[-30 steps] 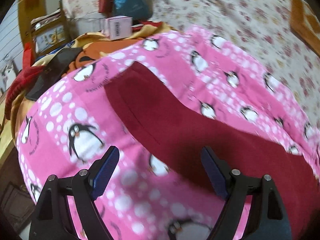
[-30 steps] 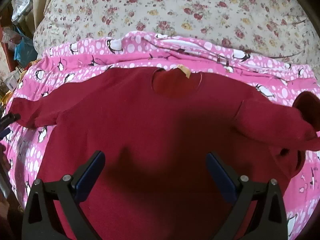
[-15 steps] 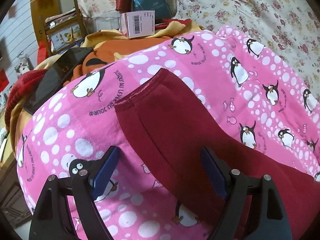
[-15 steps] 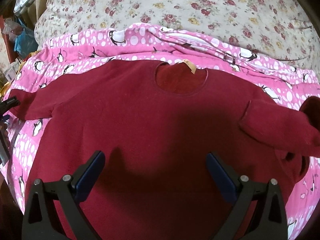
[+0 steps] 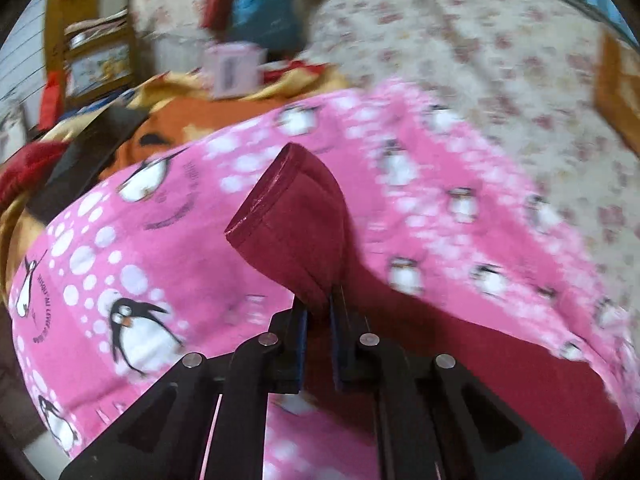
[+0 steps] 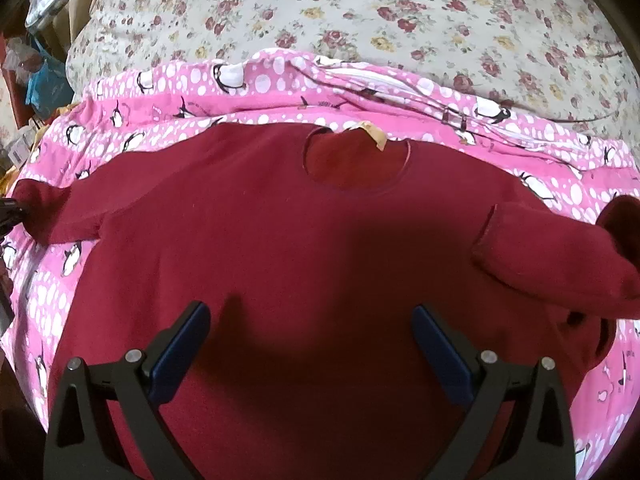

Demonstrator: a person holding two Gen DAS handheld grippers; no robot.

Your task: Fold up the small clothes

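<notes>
**Here, a red top with one sleeve pinched**

Plainly, the top (image 6: pixel 280 264) is a dark red long-sleeved piece with a round neck; a tan tag (image 6: pixel 374 138) sits at the back of the neckline, its print too small to read. It lies face up, spread flat on a pink blanket (image 6: pixel 192 88). Its right sleeve (image 6: pixel 552 256) is doubled back over the body. Its left sleeve (image 5: pixel 296 224) is lifted off the blanket, the stitched cuff standing up and open.

The left gripper (image 5: pixel 318 316) is clenched on that sleeve just below the cuff. The right gripper (image 6: pixel 310 338) hangs over the lower body of the top with its jaws wide apart and nothing between them.

The blanket is printed with penguins and white dots; curved lettering beside the penguins is too blurred to read. Under it lies a floral sheet (image 6: pixel 400 12). Beyond the blanket's edge sit a pink box (image 5: pixel 232 68) with a barcode and a blue bag (image 5: pixel 264 12).
</notes>
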